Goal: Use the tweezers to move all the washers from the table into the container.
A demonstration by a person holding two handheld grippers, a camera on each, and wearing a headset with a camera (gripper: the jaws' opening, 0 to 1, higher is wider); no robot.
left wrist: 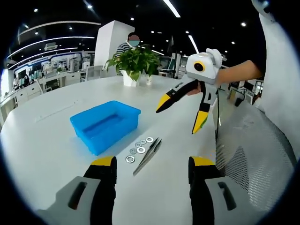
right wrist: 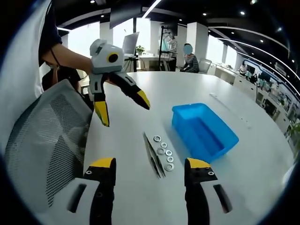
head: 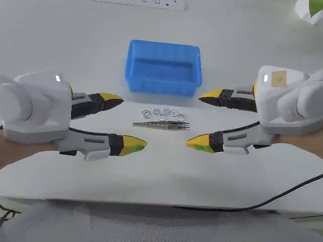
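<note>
Several small metal washers [head: 162,113] lie in a row on the white table, just in front of a blue container [head: 163,67]. The steel tweezers [head: 161,124] lie flat beside the washers, on their near side. My left gripper [head: 123,122] hovers open to the left of them and my right gripper [head: 198,120] hovers open to the right, both empty. The left gripper view has the washers [left wrist: 139,150], tweezers [left wrist: 147,155], container [left wrist: 106,125] and the right gripper [left wrist: 180,116]. The right gripper view has the washers [right wrist: 165,153], tweezers [right wrist: 153,161], container [right wrist: 204,132] and the left gripper [right wrist: 123,112].
A white power strip [head: 146,3] lies at the table's far edge. A black cable [head: 282,194] runs along the near right edge. A mesh chair [right wrist: 51,140] stands by the table, and a potted plant [left wrist: 135,65] sits at the far end. People sit in the background.
</note>
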